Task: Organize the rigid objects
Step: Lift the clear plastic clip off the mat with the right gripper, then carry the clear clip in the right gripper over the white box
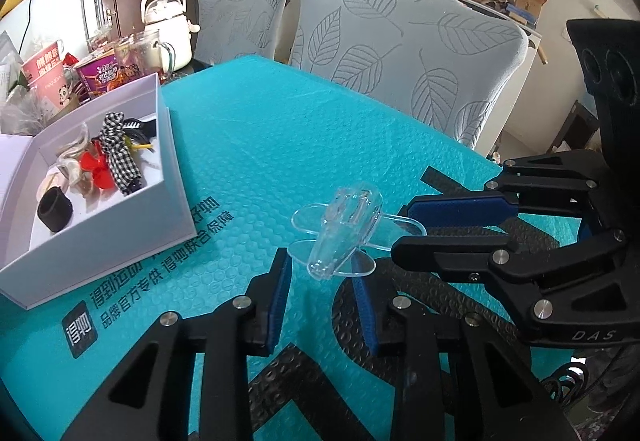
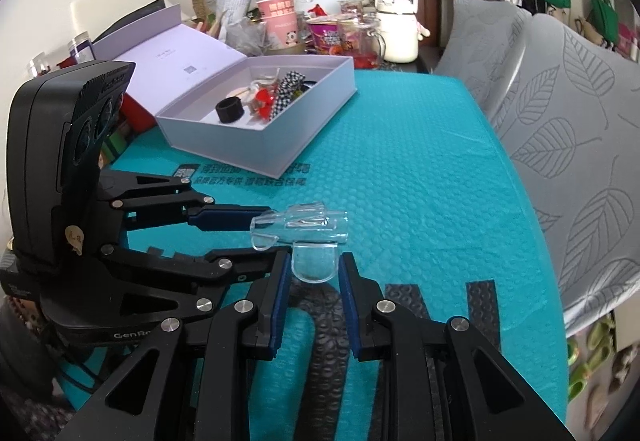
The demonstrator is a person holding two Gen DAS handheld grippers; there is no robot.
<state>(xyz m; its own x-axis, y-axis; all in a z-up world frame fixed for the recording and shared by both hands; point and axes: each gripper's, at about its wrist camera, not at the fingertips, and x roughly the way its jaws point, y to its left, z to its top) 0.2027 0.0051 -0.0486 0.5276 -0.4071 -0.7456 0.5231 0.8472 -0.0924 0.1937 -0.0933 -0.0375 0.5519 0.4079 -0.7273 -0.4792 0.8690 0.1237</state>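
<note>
Left wrist view
- Clip (image 1: 340,225): clear plastic, off the mat (image 1: 280,129), carried between the two grippers; long body tilted, its open end towards the camera.
- Left gripper (image 1: 322,261): jaws drawn in on the clip's near tabs, one blue pad at each side; it has hold of the clip.
- Right gripper (image 1: 406,229): comes in from the right edge, jaws stacked one above the other and nearly together, nipping the clip's right-hand wing.
- Box (image 1: 120,217): white, lid open, on the mat at the left, well apart from the clip.
- Box contents: black ring (image 1: 55,209) nearest the front wall; red clip (image 1: 94,167) and checked bow (image 1: 118,149) behind it; pale and clear pieces beside them, not told apart.
- Background: two leaf-print chairs (image 1: 400,41) behind the table; cream kettle (image 1: 166,29) and cups beyond the box.

Right wrist view
- Clip (image 2: 304,225): lies level across the picture, above the teal mat (image 2: 420,169), in front of the box (image 2: 248,145).
- Right gripper (image 2: 314,269): narrow gap; a rounded clear tab hangs down between its pads, which close on the tab's edges.
- Left gripper (image 2: 276,235): reaches in from the left, upper and lower fingers meeting on the clip's left end.
- Mat: bubble texture, black print under both grippers.
- Box: same small things inside; lid leaning back to the left.
</note>
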